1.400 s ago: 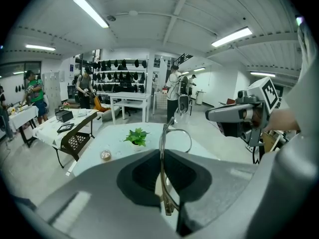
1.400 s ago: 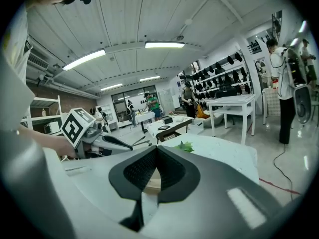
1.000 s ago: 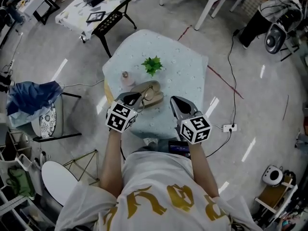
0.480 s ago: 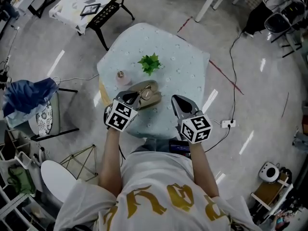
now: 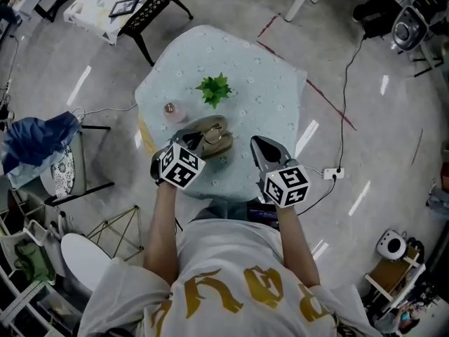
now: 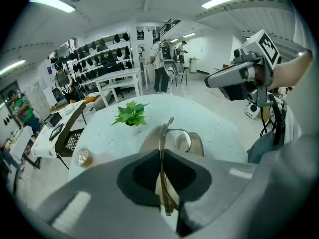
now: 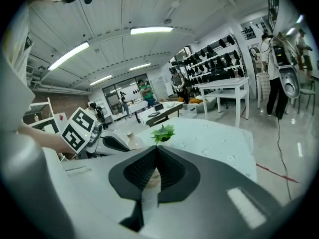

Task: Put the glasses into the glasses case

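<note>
My left gripper (image 5: 198, 142) (image 6: 162, 156) is shut on the thin metal-framed glasses (image 6: 166, 139), pinching the folded frame edge-on. The glasses (image 5: 215, 140) hang just over the open beige glasses case (image 5: 210, 128) (image 6: 198, 144), which lies near the front of the pale blue round table (image 5: 266, 97). Whether they touch the case I cannot tell. My right gripper (image 5: 259, 144) (image 7: 156, 152) hovers over the table's front right edge, jaws closed with nothing between them. It shows at the upper right of the left gripper view as the right gripper (image 6: 234, 76).
A small green plant (image 5: 214, 88) (image 6: 130, 113) (image 7: 163, 132) stands mid-table behind the case. A small round bottle (image 5: 169, 108) (image 6: 82, 157) sits at the left. A chair with blue cloth (image 5: 42, 135) and a cable (image 5: 337, 118) are on the floor around the table.
The head view has drifted, so the table sits a little higher in frame. Both grippers keep their places; the left still holds the glasses over the case.
</note>
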Demonstrator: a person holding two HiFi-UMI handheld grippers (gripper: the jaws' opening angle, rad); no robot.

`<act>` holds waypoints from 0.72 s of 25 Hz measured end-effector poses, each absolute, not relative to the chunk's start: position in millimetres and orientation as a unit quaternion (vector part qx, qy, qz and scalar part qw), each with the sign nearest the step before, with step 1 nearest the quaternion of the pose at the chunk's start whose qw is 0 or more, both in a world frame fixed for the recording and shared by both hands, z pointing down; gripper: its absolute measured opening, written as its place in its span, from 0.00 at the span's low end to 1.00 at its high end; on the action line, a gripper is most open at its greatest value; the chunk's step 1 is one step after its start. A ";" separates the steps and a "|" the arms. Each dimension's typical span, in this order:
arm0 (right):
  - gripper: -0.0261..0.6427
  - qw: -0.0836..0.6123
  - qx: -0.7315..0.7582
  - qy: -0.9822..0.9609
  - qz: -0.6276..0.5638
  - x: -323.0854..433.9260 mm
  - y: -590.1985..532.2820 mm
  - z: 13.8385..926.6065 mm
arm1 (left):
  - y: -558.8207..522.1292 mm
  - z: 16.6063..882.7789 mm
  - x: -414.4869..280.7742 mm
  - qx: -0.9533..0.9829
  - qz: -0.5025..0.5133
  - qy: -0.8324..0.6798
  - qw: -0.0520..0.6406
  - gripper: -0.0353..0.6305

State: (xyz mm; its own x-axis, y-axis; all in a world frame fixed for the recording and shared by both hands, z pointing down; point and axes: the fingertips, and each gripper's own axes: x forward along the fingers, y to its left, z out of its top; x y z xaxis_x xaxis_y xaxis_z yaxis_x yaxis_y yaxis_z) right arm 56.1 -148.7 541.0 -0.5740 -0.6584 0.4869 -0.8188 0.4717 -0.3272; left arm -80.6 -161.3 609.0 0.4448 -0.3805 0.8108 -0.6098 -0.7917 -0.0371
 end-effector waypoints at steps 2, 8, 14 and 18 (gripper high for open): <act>0.08 0.150 0.437 -0.844 0.272 59.5 -151.5 542.2 | -162.7 613.3 -80.4 0.836 0.443 -0.295 0.132 0.09; 0.08 0.154 0.436 -0.842 0.277 69.2 -161.1 549.1 | -167.9 625.0 -78.1 0.826 0.465 -0.295 0.123 0.09; 0.08 0.160 0.428 -0.844 0.283 70.7 -166.5 556.9 | -166.9 637.6 -75.3 0.817 0.491 -0.281 0.109 0.09; 0.08 0.163 0.424 -0.843 0.287 72.6 -170.1 561.2 | -167.8 645.6 -75.8 0.811 0.502 -0.280 0.108 0.09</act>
State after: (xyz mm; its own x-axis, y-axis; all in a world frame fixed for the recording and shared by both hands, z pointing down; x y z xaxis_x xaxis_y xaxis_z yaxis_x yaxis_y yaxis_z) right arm 72.6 -170.1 561.2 -0.5874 -0.6219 0.5180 -0.8087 0.4757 -0.3459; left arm -75.8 -167.8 645.6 0.3394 -0.3456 0.8748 -0.5616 -0.8205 -0.1063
